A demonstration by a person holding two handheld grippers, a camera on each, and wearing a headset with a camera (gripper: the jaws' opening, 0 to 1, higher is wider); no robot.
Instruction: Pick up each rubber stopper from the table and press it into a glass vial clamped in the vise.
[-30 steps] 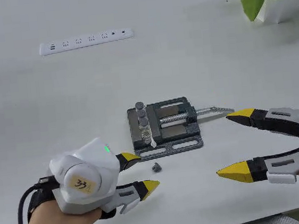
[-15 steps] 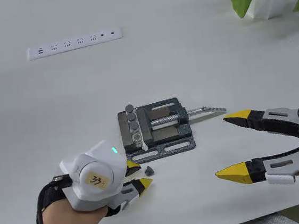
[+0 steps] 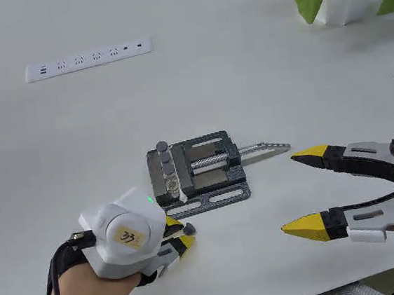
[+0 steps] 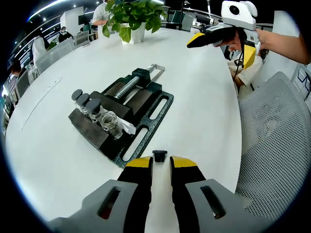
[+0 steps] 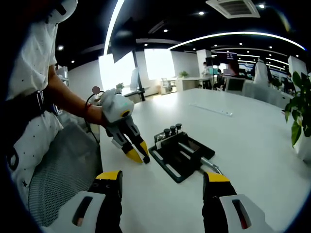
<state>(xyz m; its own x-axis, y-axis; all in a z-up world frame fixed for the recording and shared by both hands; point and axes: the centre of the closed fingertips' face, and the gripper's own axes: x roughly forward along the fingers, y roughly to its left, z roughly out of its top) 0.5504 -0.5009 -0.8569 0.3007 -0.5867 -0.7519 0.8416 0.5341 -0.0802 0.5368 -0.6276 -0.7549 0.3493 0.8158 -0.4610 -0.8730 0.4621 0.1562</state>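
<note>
A small dark rubber stopper lies on the table just off the near edge of the vise, dead ahead of the left gripper, whose jaws are narrowed to a slim gap at it; whether they pinch it yet is unclear. The right gripper, jaws spread wide, hovers well to the right of the vise

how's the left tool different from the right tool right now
Gap: the left tool has its jaws narrowed to a slim gap; the right tool has them wide open. Load: the left tool has the loose rubber stopper at its tips on the table; the right tool has nothing between its jaws. Place: the left tool is close beside the vise, the right tool farther off. Both have yellow tips.
</note>
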